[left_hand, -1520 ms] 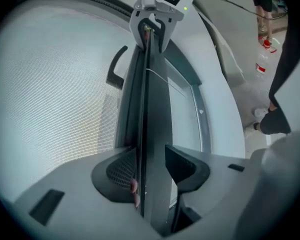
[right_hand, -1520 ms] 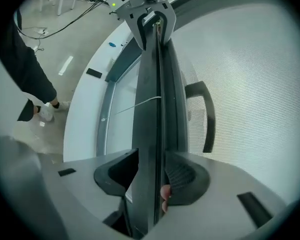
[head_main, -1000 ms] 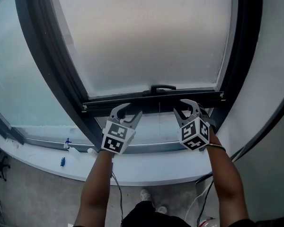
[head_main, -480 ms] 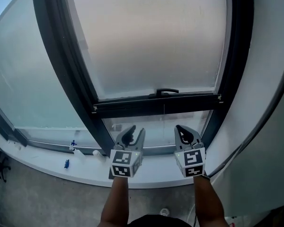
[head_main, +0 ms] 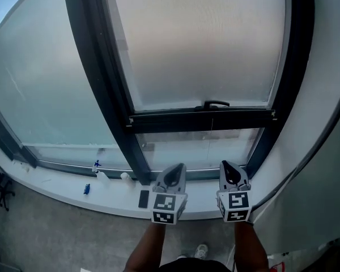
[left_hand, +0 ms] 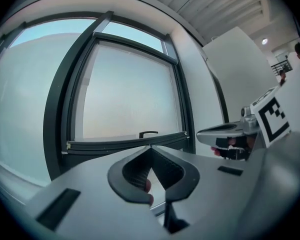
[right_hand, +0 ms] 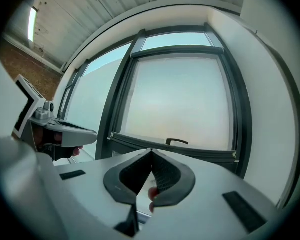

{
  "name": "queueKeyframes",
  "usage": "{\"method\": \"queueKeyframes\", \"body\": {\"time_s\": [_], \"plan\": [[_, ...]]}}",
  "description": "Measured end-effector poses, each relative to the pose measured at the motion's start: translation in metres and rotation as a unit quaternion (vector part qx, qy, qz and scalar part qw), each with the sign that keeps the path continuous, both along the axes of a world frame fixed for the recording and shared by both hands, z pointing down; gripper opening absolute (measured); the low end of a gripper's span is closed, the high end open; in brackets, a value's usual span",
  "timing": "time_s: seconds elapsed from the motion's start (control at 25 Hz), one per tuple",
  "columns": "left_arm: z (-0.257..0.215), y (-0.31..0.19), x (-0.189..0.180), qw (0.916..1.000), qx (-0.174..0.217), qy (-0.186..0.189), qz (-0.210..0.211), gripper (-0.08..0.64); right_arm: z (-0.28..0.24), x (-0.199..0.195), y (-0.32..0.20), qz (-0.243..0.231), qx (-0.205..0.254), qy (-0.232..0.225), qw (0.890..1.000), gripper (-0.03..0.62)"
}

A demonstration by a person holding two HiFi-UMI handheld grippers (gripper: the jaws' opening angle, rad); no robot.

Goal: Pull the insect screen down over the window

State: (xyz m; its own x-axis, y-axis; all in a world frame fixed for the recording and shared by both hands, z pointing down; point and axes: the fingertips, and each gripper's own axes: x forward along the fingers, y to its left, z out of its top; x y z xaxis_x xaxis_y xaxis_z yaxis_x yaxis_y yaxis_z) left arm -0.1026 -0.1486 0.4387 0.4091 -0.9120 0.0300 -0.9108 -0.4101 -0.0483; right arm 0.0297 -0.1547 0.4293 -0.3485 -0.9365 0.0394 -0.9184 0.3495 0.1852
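While your left gripper [head_main: 178, 169] and right gripper [head_main: 226, 168] hang back with jaws together on nothing (left's just closed), the screen [head_main: 198, 44] sits mostly down, bar [head_main: 204, 119] above the bottom frame [head_main: 201, 173]: probably regrip the bar and pull lower.

insect screen [head_main: 198, 44]: pale milky grey, warm beige tint mid-pane, fine mesh haze. window frame [head_main: 96, 67]: charcoal, near black. pull bar [head_main: 198, 119] + handle [head_main: 215, 104]: black too. side glass [head_main: 39, 95]: pale blue-green. sill [head_main: 62, 188]: white, tiny blue bit [head_main: 86, 189] and dark slab [head_main: 144, 198] on it. wall [head_main: 328, 67]: off-white.
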Motion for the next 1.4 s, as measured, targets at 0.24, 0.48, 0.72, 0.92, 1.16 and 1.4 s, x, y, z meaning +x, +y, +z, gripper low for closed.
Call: {"method": "queueKeyframes", "body": {"time_s": [0.24, 0.48, 0.72, 0.92, 1.16, 1.4], "plan": [[0.01, 0.028, -0.016, 0.9998, -0.009, 0.009, -0.017, 0.003, 0.015, -0.01, 0.033, 0.006, 0.0, 0.012, 1.0, 0.005], [0.02, 0.051, -0.009, 0.9998, -0.015, 0.01, -0.009, 0.003, 0.019, -0.014, 0.059, 0.009, 0.01, 0.023, 1.0, 0.003], [0.018, 0.066, 0.011, 0.9999, -0.008, 0.0, -0.011, 0.003, 0.023, -0.006, 0.079, 0.001, 0.012, 0.016, 1.0, 0.003], [0.013, 0.075, 0.033, 0.9999, -0.002, -0.01, -0.014, 0.003, 0.014, 0.001, 0.087, -0.013, 0.012, 0.005, 1.0, 0.003], [0.011, 0.086, 0.047, 0.9997, 0.0, -0.012, -0.021, 0.003, 0.014, 0.014, 0.095, -0.02, 0.011, 0.004, 1.0, 0.003], [0.011, 0.087, 0.057, 0.9996, 0.0, -0.014, -0.026, 0.003, 0.013, 0.022, 0.098, -0.025, 0.011, 0.002, 1.0, 0.003]]}}
